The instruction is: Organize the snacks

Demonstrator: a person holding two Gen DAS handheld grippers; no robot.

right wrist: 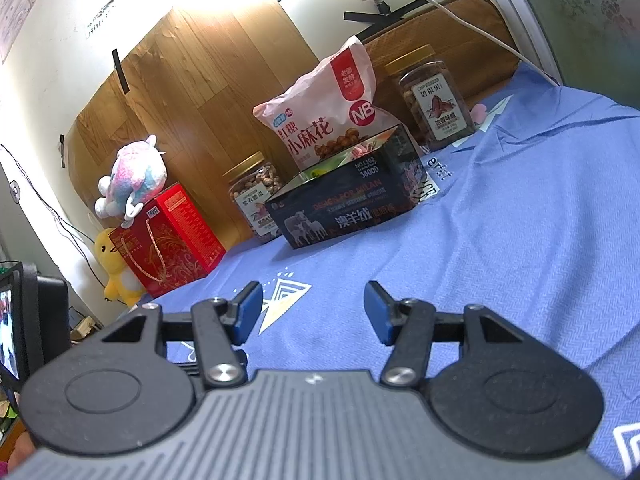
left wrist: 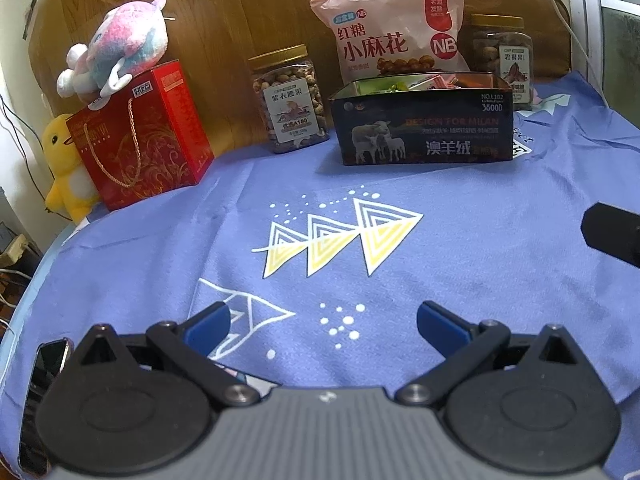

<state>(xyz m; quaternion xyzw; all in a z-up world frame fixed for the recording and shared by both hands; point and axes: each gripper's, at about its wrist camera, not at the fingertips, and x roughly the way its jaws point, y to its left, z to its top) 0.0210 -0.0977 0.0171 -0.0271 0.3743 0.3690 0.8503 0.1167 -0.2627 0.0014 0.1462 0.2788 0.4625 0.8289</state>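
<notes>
Left gripper (left wrist: pixel 324 322) and right gripper (right wrist: pixel 312 312) both open, empty, over the near cloth (left wrist: pixel 480 240). Snacks stand far: bag (left wrist: pixel 394 36) behind the open box (left wrist: pixel 424 128), jars (left wrist: pixel 290 100) flanking, presumably awaiting sorting.

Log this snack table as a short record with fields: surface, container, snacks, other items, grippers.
surface: blue printed cloth covering the table
container: open dark tin box, small wrapped snacks inside
snacks: pink snack bag upright behind the box; nut jar to its left; second nut jar behind its right end
other items: red gift box at far left, pink plush toy on top, yellow duck plush beside it
grippers: left gripper open, empty; right gripper open, empty, both above the cloth
</notes>
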